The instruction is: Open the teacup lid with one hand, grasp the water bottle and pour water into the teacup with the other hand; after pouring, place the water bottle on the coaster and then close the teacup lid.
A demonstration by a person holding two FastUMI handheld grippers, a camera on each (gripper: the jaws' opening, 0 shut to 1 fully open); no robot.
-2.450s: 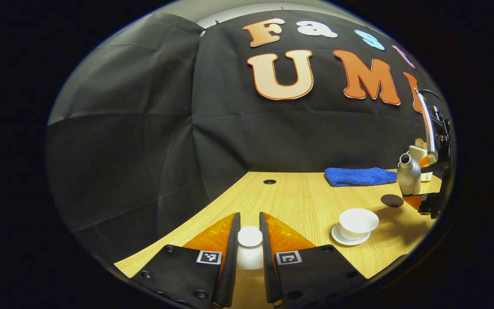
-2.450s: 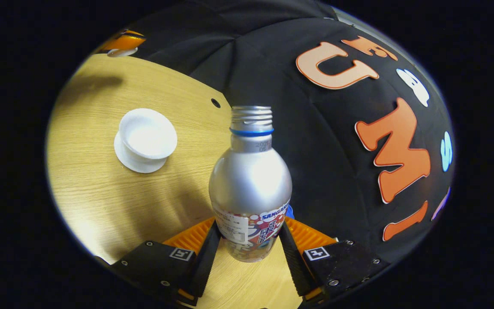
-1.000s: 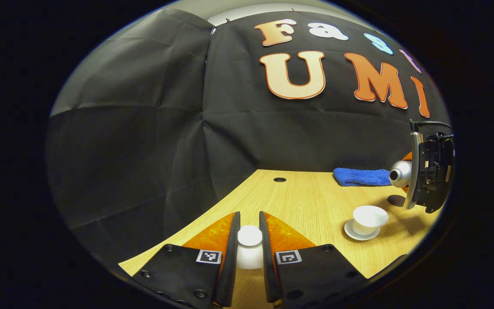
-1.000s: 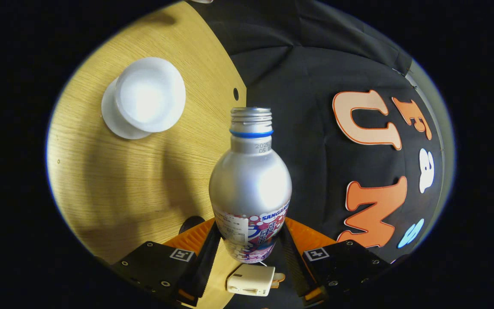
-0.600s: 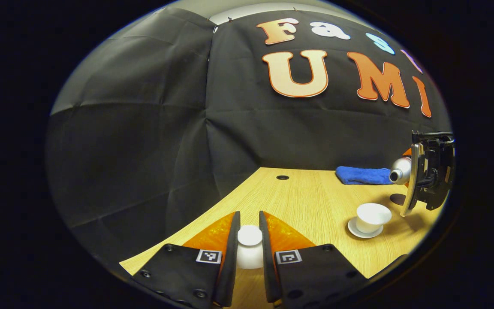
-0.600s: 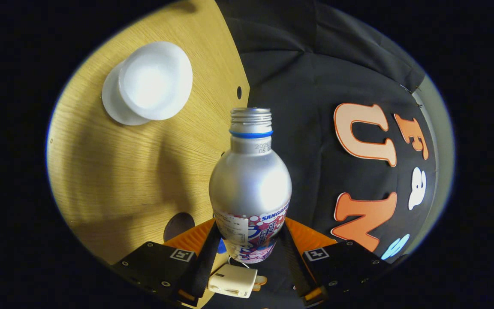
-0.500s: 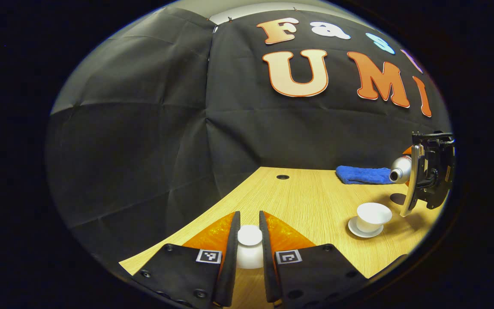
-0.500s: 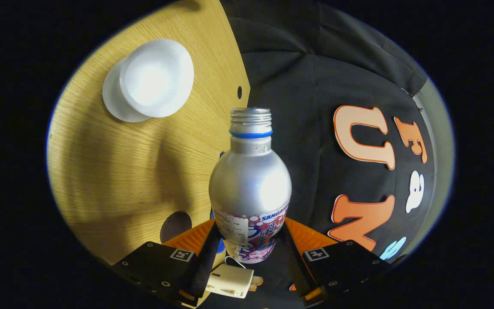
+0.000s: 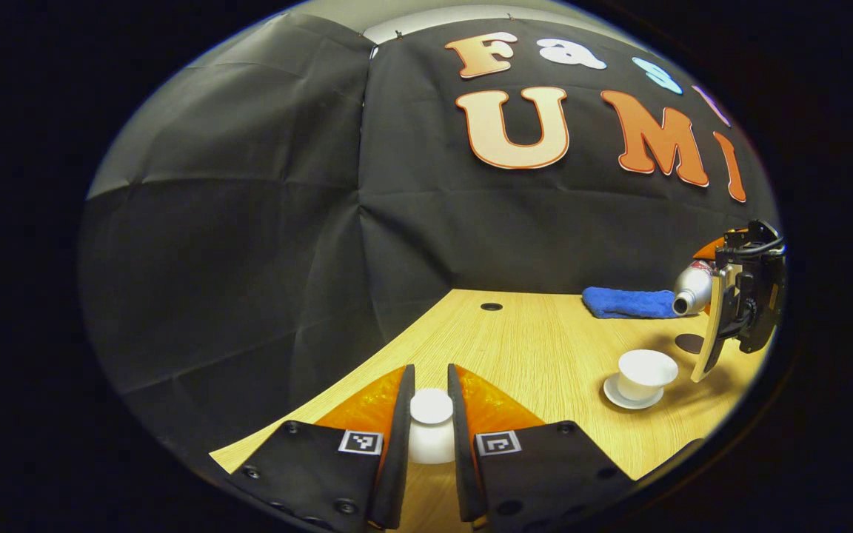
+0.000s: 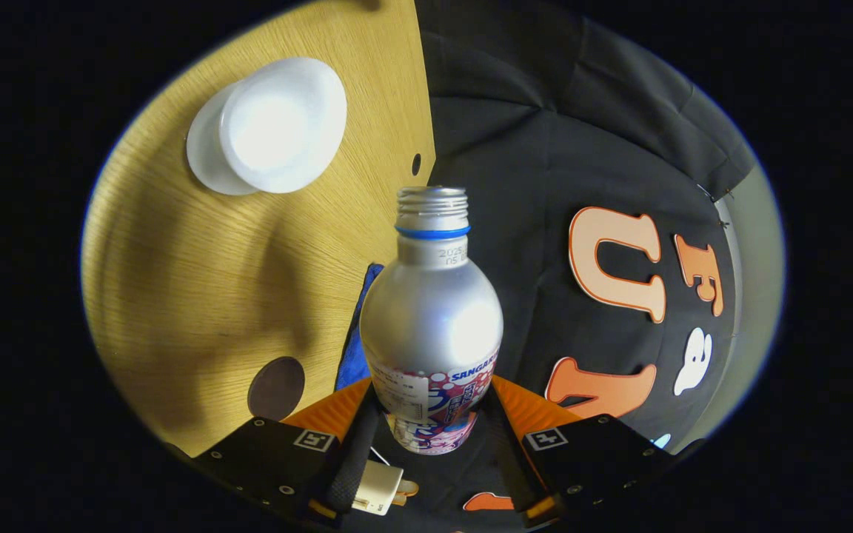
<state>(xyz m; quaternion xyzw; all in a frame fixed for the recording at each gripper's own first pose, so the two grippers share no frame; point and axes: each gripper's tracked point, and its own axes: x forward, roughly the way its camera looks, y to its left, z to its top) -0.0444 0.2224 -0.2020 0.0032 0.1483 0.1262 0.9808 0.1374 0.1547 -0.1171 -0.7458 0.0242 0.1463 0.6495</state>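
While your left claw (image 9: 430, 451) stays clamped on the lid (image 9: 431, 426), your right claw (image 10: 426, 444) — clamped on the water bottle (image 10: 431, 318) — has rolled it near-horizontal; teacup (image 10: 282, 122) sits at 11 o'clock on the table (image 10: 197, 296) — pour's starting, mouth off-centre.

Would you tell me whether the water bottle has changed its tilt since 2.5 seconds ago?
Yes. In the left gripper view the water bottle stood upright by the blue towel; now it lies tipped, mouth toward the teacup, held by the right gripper.
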